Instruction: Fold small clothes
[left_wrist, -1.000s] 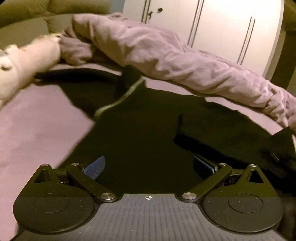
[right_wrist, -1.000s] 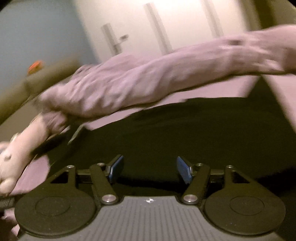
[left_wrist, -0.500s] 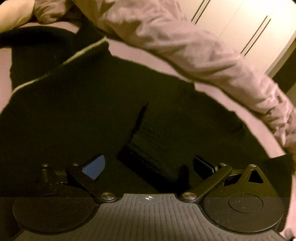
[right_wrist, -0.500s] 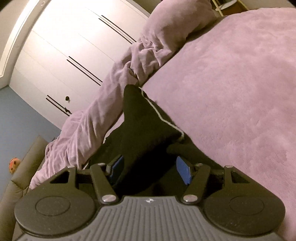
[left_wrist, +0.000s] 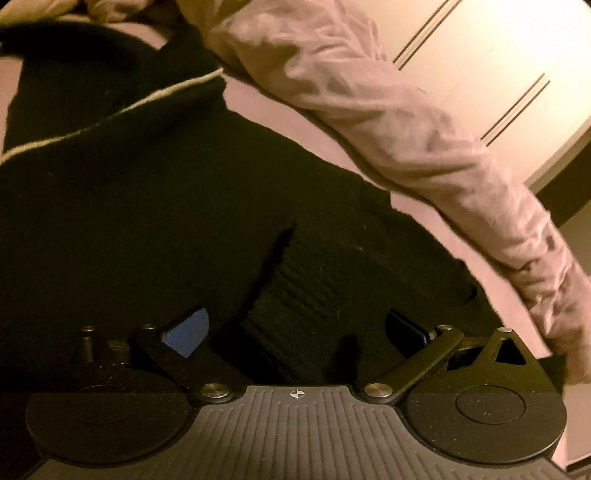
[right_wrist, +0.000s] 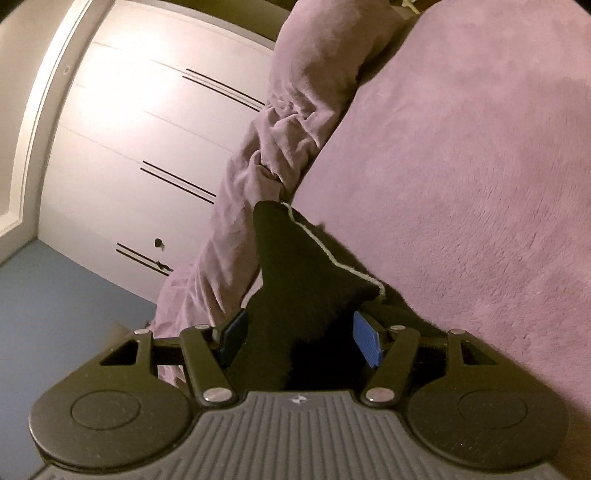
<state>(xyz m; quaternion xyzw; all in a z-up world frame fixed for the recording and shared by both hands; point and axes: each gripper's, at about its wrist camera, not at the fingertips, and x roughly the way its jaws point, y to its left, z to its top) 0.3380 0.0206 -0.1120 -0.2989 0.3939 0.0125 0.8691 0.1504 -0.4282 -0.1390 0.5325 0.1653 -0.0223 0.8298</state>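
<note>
Black garment (left_wrist: 155, 206) cut off left

black garment (left_wrist: 147, 221) with cream edge stripe, mauve bedspread (right_wrist: 461, 166), white wardrobe (right_wrist: 129, 147), blue tong pads (right_wrist: 365, 341).

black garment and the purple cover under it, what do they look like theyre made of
The black garment looks like a knit, perhaps wool or acrylic: a ribbed cuff shows near the left gripper, the surface is matte and fuzzy, and a pale line of trim runs along one edge. The purple cover looks like plush fleece or velour: a short, soft nap with brushed swirls. Neither fibre can be told for sure.
</note>
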